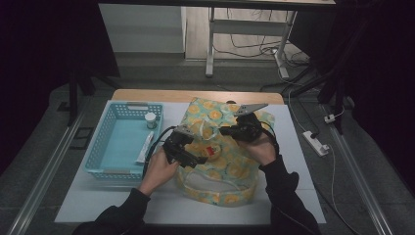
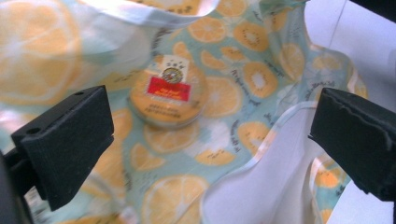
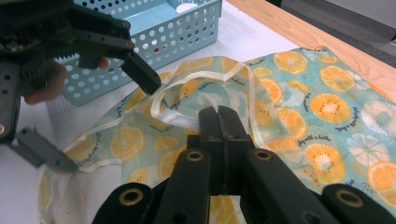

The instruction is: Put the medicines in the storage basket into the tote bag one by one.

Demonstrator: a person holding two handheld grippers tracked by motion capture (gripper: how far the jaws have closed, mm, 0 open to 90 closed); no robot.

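- The cloth bag (image 1: pixel 218 156) with its orange-slice print lies flat on the white mat of the bench (image 1: pixel 293 196), just right of the blue basket (image 1: pixel 110 142); its mouth faces you and its handle loops sit near the middle of the bag.
- A round tin (image 2: pixel 167 95) with a red label lies in the bag, seen through the open mouth in the left gripper view and as a red spot in the high view (image 1: pixel 211 151). Judged from this, at least one item is already packed.
- Your left gripper (image 1: pixel 185 152) hangs over the mouth of the bag with its jaws spread wide and nothing between them; the tin lies beyond them, untouched.
- Your right gripper (image 3: pixel 218 122) is clenched, its jaws pressed together at the bag's fabric by a handle loop (image 3: pixel 205 79); it appears to pinch the cloth to hold the mouth up, though the exact fold it holds cannot be made out.
- A small jar (image 1: pixel 150 119) with a white lid and a white tube (image 1: pixel 146 147) lie in the basket, against its right wall, well apart from the bag.
- Estimate of progress: roughly a third done. The jar and the tube are left to move, if the bag is to take them all.
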